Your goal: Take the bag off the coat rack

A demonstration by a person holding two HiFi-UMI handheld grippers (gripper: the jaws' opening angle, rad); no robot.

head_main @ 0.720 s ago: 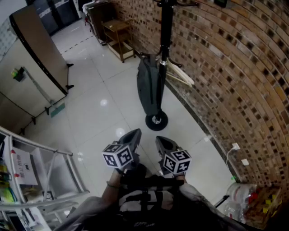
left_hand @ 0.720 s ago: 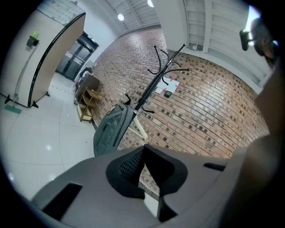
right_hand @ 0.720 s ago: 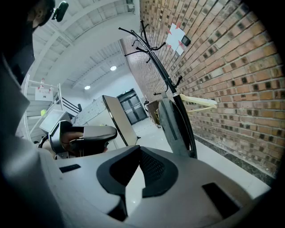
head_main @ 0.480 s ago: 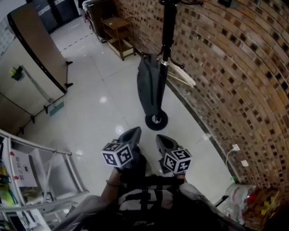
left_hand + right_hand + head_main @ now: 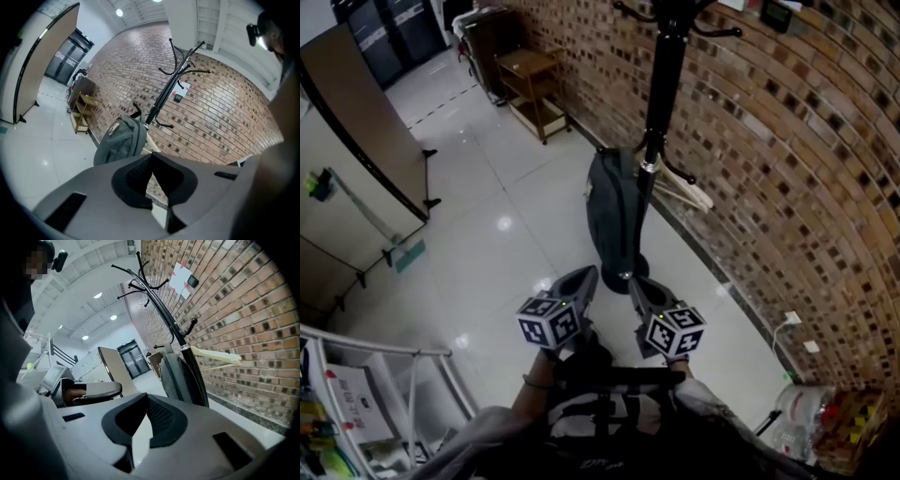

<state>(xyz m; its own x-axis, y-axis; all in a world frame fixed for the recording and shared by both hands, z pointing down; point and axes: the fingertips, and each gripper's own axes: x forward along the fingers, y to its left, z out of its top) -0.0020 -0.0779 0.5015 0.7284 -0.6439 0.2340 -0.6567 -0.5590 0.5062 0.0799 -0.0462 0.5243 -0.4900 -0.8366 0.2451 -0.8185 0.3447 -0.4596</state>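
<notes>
In front of the coat rack point(image 5: 662, 103), I'm holding left gripper point(image 5: 580, 276) and right gripper point(image 5: 637, 284) pressed together, empty; reaching the bag point(image 5: 609, 216) comes next.

No text is readable (the patch point(image 5: 114, 127) on the bag point(image 5: 123, 145) and the wall papers point(image 5: 181, 87) are too small).

Bag point(image 5: 612, 217) hangs on coat rack point(image 5: 662, 84) beside brick wall point(image 5: 792, 178).

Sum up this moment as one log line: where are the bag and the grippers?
bag: hanging on coat rack, untouched | left gripper: shut, empty | right gripper: shut, empty | both short of bag
</notes>
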